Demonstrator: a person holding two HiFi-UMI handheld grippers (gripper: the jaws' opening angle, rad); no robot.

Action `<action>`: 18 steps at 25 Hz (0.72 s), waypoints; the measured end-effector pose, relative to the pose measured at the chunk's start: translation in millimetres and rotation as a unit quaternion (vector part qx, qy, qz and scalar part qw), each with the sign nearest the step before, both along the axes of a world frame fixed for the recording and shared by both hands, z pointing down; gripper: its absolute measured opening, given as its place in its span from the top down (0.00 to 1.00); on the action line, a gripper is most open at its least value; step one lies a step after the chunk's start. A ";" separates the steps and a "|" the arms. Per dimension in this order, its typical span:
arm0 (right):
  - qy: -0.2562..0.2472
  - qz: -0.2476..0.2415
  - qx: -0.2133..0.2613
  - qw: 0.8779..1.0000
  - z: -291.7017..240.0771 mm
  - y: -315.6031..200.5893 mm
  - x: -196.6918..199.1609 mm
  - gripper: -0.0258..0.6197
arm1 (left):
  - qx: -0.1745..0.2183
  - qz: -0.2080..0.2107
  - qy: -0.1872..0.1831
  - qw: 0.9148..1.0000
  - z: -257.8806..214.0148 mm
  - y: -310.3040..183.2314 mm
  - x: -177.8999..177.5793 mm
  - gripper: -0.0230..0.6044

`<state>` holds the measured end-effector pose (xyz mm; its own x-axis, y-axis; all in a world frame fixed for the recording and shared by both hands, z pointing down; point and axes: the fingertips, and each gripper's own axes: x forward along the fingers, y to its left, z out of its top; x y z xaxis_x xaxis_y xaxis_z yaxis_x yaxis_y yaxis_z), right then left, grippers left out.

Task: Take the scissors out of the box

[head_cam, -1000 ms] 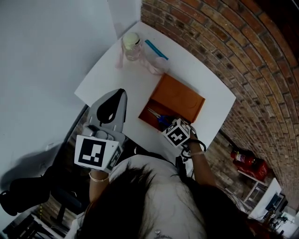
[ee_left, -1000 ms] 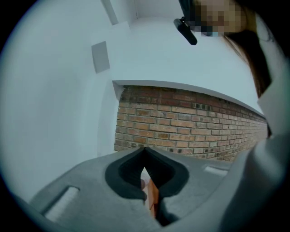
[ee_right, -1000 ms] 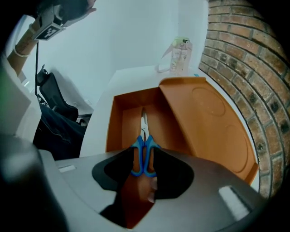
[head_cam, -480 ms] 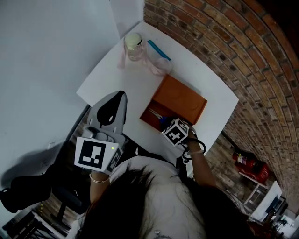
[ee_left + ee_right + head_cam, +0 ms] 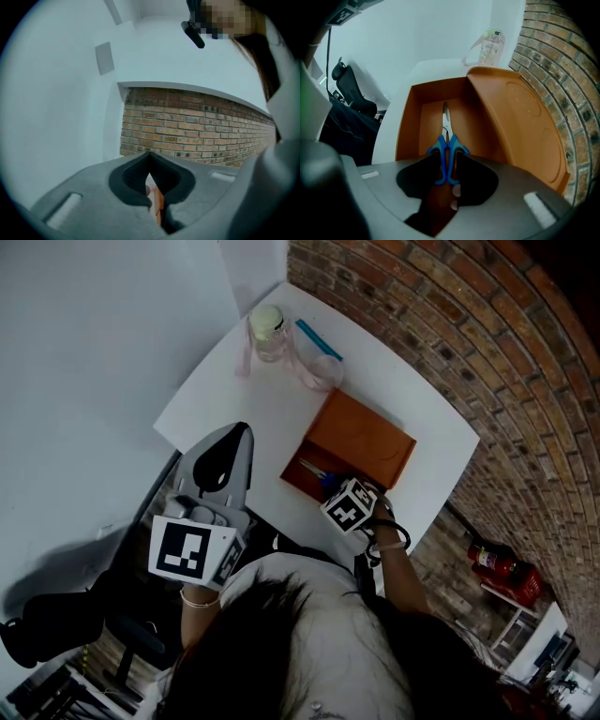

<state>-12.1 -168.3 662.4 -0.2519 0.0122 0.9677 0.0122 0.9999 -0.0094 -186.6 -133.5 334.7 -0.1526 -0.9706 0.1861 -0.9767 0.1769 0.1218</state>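
The scissors [image 5: 446, 140] lie flat in the open orange box [image 5: 408, 117], mid-frame in the right gripper view. Their blue handles sit between the jaws of the right gripper [image 5: 446, 161], which have just been closing but seemingly do not pinch yet. The grasp is in hand; next comes squeezing, then lifting straight up. The head view hides that gap behind the marker cube [image 5: 349, 505]. The left gripper [image 5: 150, 154] hangs at lower left, jaws together, empty.

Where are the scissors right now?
In the right gripper view, the scissors lie in the open orange box, blue handles between the right gripper's jaws, which have just been closing.
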 end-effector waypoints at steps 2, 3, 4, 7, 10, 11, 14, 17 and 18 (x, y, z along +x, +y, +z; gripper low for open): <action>-0.001 0.004 -0.005 1.000 0.6 0.3 1.7 0.78 | 0.001 0.001 0.000 1.000 -0.2 0.9 0.3 0.97; -0.002 0.006 -0.006 1.000 0.4 0.0 1.5 0.80 | 0.001 0.001 0.000 1.000 -0.3 1.5 0.4 0.97; -0.002 0.005 -0.005 1.000 0.3 -0.4 1.2 0.80 | 0.002 0.001 0.000 1.000 -0.7 1.9 0.5 0.97; 0.001 0.002 0.001 1.000 0.6 -0.6 1.4 0.81 | 0.005 0.002 0.001 1.000 -2.4 2.6 0.4 0.97; 0.005 -0.001 0.008 1.000 1.2 -0.2 2.4 0.81 | 0.008 0.002 0.000 1.000 -4.6 3.7 -0.7 0.97; 0.006 -0.001 0.011 1.000 0.8 0.0 2.3 0.81 | 0.010 0.002 0.000 1.000 -5.4 4.1 -0.8 0.97; 0.000 0.003 0.018 1.000 -3.0 -0.1 0.0 0.81 | 0.014 0.005 -0.001 1.000 -7.0 5.2 0.0 0.97; -0.001 0.013 0.020 1.000 -4.3 0.1 1.6 0.81 | 0.017 0.010 -0.001 1.000 -7.8 6.0 1.7 0.97; 0.000 0.016 0.019 1.000 -4.3 0.4 2.8 0.81 | 0.018 0.011 -0.001 1.000 -8.1 6.3 2.4 0.97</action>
